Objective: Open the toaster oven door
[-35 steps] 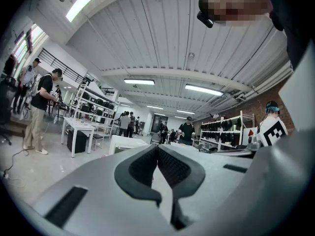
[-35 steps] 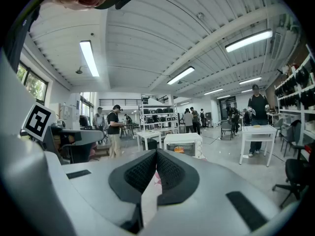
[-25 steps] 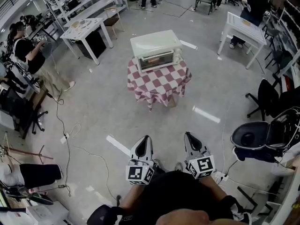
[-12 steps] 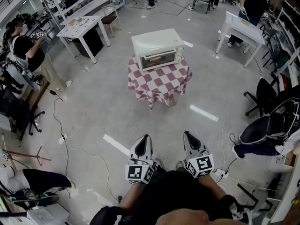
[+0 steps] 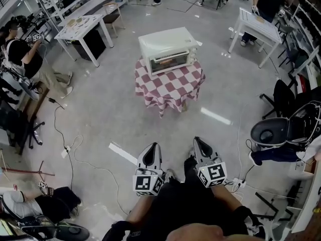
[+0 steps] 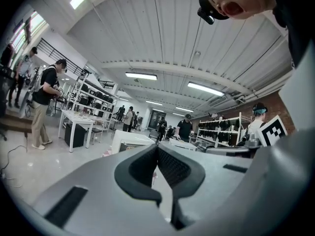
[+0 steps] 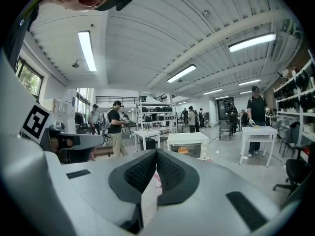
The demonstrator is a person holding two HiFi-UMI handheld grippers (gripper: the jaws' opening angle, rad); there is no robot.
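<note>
Left tongs (image 5: pixel 153 147) and right tongs (image 5: pixel 197 141) pressed together, empty. I've stepped toward the table (image 5: pixel 170 88); toaster oven (image 5: pixel 167 43) door (image 5: pixel 170 62) shut, well apart.

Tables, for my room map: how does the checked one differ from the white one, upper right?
The red-and-white checked table is cloth-draped; the white rectangular table shows bare legs. The checked table carries the cream toaster oven; the white table does not. Both stand on grey floor.
</note>
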